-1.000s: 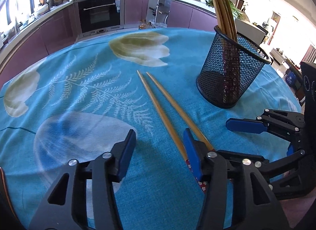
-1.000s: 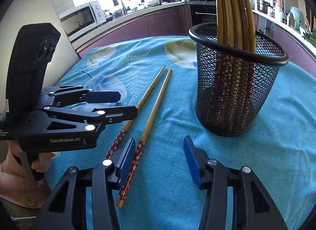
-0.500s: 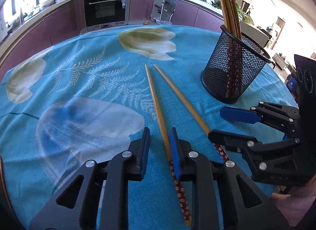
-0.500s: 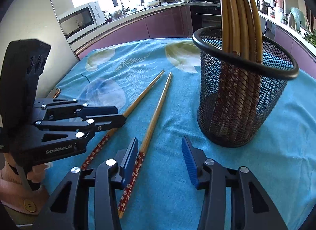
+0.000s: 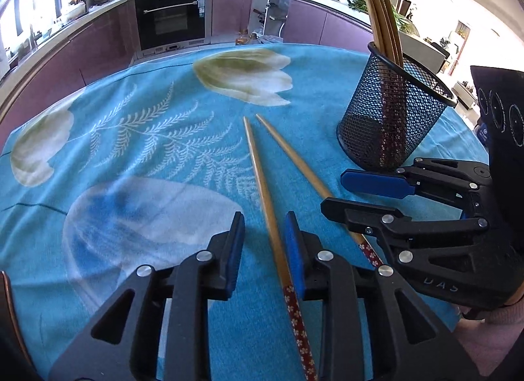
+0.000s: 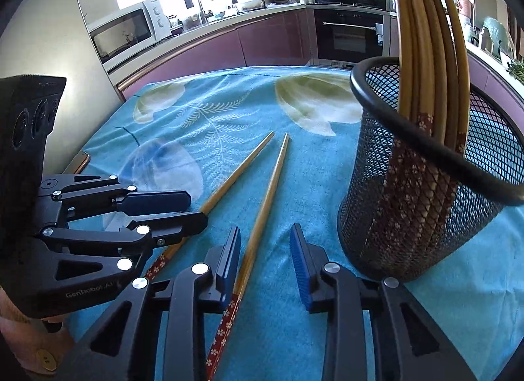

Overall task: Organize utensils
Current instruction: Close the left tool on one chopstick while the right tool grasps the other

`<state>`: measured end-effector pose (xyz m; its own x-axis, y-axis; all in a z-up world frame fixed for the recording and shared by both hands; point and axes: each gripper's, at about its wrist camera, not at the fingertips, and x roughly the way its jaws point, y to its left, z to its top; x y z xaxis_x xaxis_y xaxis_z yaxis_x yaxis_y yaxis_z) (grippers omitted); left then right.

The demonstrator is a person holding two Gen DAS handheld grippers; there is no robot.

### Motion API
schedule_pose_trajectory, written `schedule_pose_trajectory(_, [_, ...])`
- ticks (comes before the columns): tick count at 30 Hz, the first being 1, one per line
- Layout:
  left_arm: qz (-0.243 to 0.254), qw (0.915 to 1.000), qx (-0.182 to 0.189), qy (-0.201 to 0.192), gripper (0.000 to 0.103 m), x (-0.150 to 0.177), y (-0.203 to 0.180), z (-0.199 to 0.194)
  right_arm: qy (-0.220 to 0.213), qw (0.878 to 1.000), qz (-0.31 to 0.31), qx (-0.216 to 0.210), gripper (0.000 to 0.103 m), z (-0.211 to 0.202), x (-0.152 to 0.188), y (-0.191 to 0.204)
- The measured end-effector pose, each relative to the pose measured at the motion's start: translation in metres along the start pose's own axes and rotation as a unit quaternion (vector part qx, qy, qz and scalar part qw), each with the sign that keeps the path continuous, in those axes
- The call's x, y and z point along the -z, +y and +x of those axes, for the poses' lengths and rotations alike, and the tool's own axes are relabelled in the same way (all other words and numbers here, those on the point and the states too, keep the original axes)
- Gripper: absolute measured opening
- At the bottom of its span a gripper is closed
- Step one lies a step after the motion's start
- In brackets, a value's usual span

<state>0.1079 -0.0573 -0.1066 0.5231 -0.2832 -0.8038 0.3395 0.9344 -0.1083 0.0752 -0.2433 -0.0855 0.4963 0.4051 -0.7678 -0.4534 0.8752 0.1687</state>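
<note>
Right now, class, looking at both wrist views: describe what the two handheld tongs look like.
Both the left tongs and the right tongs are black plastic linkages with silver rivets and blue ribbed pads. Pale lettering marks the left body. A pink sleeve shows behind the right one.

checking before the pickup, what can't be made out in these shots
- Left wrist view: the right-hand wooden chopstick has its patterned end hidden under the right gripper.
- Right wrist view: the black mesh holder blurs the count of chopsticks inside it; the left gripper covers the other chopstick's middle.
</note>
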Motion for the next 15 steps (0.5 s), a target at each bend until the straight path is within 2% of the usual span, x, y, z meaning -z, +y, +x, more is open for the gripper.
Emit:
schedule_pose_trajectory(2, [-0.004,1.0000,0.006,0.001,0.026,-0.003,0.002,0.003,-0.001,1.000,0.002,0.002,0.026,0.001,-0.002,-0.001])
schedule_pose_trajectory(6, [-0.013,0.9999,0.006,0.002,0.015,-0.009,0.007,0.008,-0.002,1.000,0.009,0.000,0.020,0.003,-0.003,-0.002])
schedule_pose_trajectory(10, [-0.021,0.9997,0.009,0.001,0.010,-0.008,0.008,0.008,-0.004,1.000,0.020,-0.009,0.008,0.003,-0.001,-0.005])
schedule_pose_trajectory(15, [-0.037,0.9993,0.011,-0.002,0.008,-0.003,0.011,0.004,-0.013,0.999,0.044,-0.016,0.006,-0.003,0.001,-0.011])
